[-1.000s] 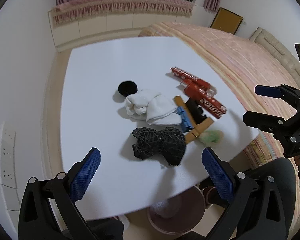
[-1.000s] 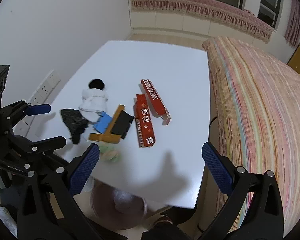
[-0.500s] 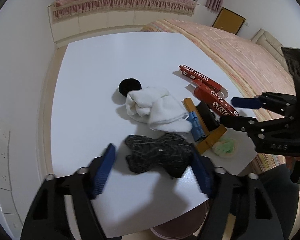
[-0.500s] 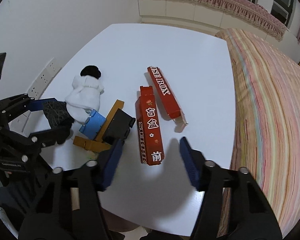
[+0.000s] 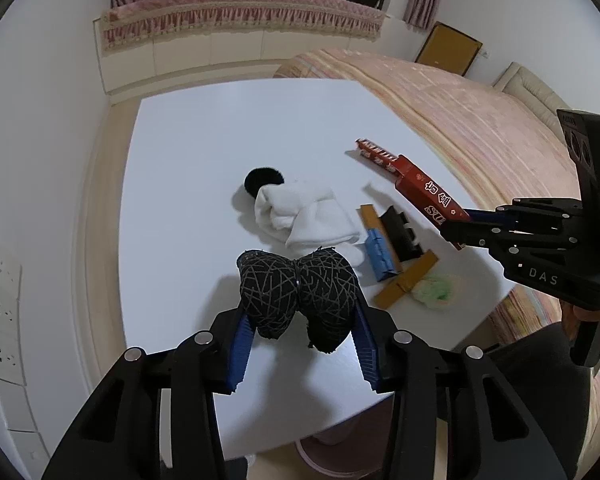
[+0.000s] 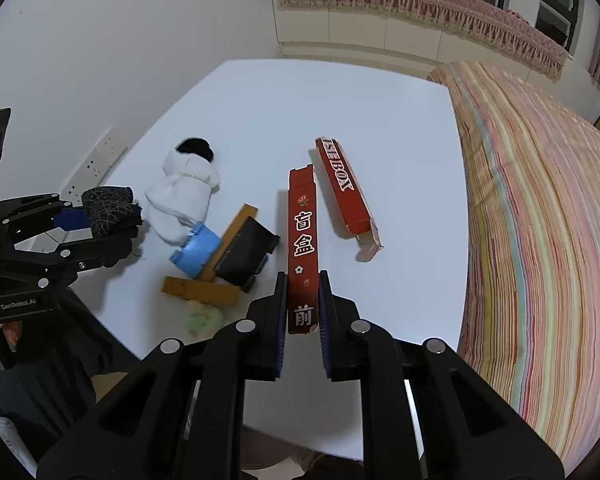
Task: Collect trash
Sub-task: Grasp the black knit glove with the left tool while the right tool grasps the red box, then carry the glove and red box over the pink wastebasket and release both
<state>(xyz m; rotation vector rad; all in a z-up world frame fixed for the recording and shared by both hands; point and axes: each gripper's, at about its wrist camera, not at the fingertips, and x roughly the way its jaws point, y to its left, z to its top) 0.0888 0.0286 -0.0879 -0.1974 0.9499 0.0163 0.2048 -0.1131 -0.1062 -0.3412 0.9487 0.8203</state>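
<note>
Trash lies on the white table: two long red cardboard boxes, one green crumpled wrapper, some flat brown, blue and black pieces. The right gripper has narrow jaws clamped on the nearer red box. The left gripper is closing its jaws around a black patterned cloth bundle, beside a white towel.

At the bottom centre of the frame the right gripper is clamped on the near end of a long red box that runs up the white table. A second red box lies just to its right, angled away. At the left edge the left gripper is closing on a black webbed bundle — its pads press it. A white cloth lies between, with blue, tan and black packaging below it.
</note>
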